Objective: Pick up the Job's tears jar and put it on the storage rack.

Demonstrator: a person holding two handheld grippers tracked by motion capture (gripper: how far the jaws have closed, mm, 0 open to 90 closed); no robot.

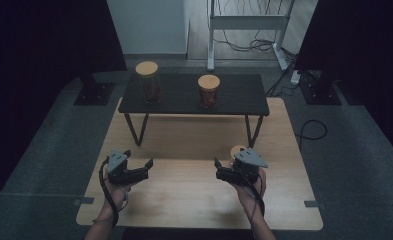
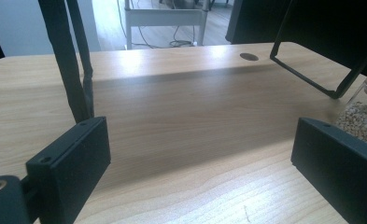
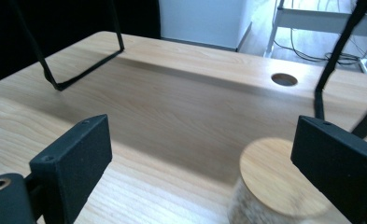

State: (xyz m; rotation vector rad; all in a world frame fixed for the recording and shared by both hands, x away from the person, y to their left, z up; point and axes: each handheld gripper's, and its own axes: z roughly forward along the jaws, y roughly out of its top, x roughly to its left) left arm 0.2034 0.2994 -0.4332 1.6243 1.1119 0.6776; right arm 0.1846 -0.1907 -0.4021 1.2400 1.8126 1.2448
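Observation:
Two glass jars with wooden lids and reddish contents, one tall (image 1: 148, 81) and one shorter (image 1: 208, 90), stand on a low black shelf (image 1: 244, 97). A third jar with a wooden lid (image 1: 238, 150) (image 3: 277, 175) stands on the wooden table just ahead of my right gripper (image 1: 225, 169) (image 3: 202, 140). That gripper is open, and the jar sits low between its jaws, close to the right-hand one, with no pad pressing on it. My left gripper (image 1: 139, 159) (image 2: 200, 140) is open over bare table with nothing in it. The jar's pale grains (image 2: 363, 116) show past its right-hand jaw.
The shelf stands on thin black wire legs (image 1: 134, 127) (image 1: 253, 131) across the far half of the table (image 1: 194, 200). A round cable hole (image 3: 284, 79) lies in the tabletop. Dark stands flank the table; a white frame with cables (image 1: 244, 22) stands behind.

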